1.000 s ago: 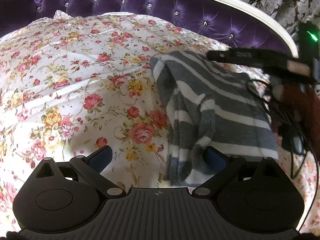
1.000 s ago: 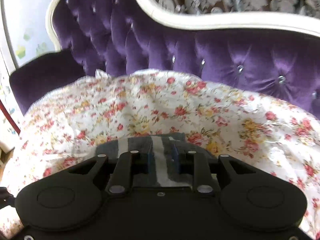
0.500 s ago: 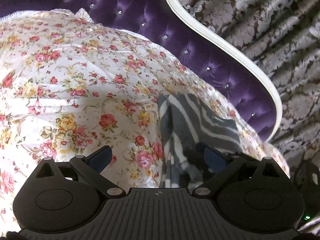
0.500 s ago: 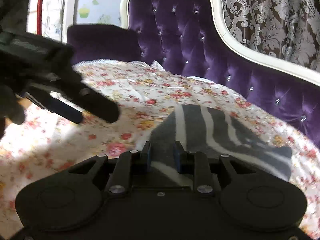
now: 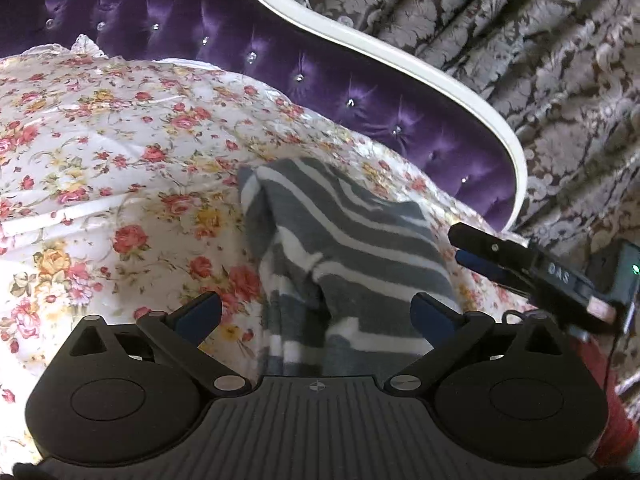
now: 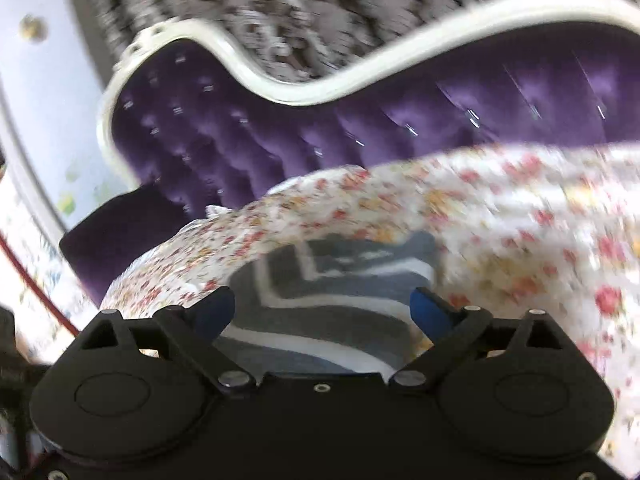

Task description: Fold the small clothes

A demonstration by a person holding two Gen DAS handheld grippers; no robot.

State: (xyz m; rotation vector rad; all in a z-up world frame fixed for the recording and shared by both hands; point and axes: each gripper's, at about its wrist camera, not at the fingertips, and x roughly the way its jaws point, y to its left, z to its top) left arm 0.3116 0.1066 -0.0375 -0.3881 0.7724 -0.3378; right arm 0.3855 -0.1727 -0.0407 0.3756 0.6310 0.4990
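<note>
A grey and white striped garment (image 5: 344, 248) lies folded on the floral sheet (image 5: 120, 152). My left gripper (image 5: 316, 314) is open just above its near edge, the fabric between the spread blue pads. My right gripper (image 6: 324, 308) is open too, over the same garment (image 6: 320, 292) in its blurred view. The right gripper's fingers (image 5: 492, 248) show in the left wrist view, beside the garment's right edge.
The sheet covers a purple tufted sofa (image 5: 360, 92) with a white curved frame (image 5: 400, 64). Patterned grey curtains (image 5: 520, 40) hang behind. The sofa's purple armrest (image 6: 120, 232) shows at the left of the right wrist view.
My right gripper has opened and let go of the garment, and has swung fast. My left gripper stayed open and shifted over the garment's near edge.
</note>
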